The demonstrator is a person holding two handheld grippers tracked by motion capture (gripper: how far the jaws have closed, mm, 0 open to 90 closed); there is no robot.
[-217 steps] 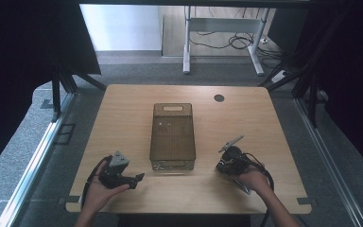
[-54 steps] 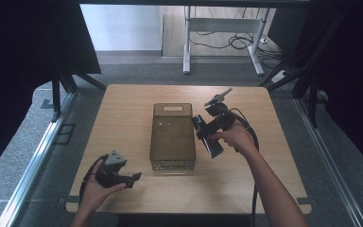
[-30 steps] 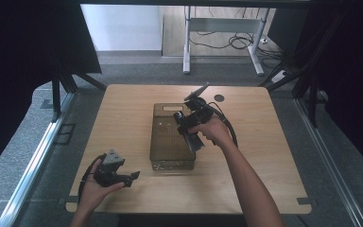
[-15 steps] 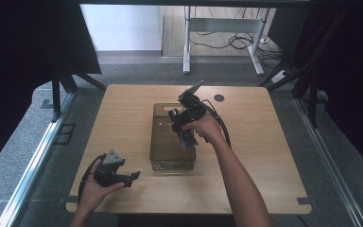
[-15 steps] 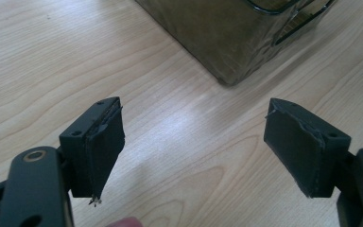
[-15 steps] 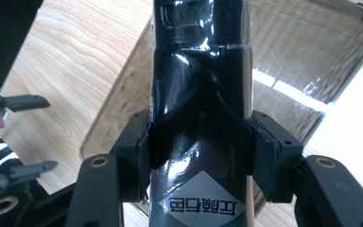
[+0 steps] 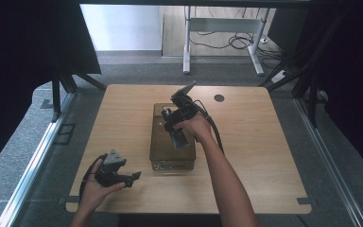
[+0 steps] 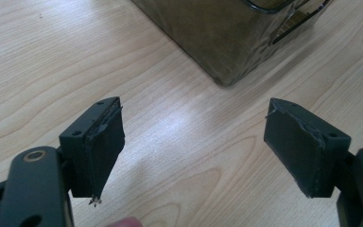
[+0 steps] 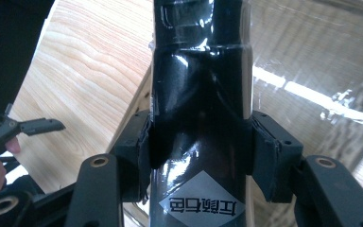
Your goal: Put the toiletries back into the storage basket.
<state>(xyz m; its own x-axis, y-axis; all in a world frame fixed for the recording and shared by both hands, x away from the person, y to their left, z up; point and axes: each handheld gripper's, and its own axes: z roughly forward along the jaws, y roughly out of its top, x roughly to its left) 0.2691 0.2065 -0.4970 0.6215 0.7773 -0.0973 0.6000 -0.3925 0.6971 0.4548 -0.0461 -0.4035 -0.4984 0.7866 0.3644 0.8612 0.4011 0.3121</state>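
From above, the right gripper (image 7: 174, 124) holds a dark bottle (image 7: 180, 138) over the brown box (image 7: 172, 160) on the worktop (image 7: 264, 156); I'd say it is about to go in. The left gripper (image 8: 194, 146) rests with jaws wide open and empty beside the box. In the right gripper view, the jaws clamp the bottle's body, so lowering comes next.

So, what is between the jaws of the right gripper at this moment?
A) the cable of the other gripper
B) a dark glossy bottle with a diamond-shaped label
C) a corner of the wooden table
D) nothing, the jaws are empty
B: in the right gripper view both pads of the right gripper press on the sides of a dark glossy bottle above the smoky transparent box.
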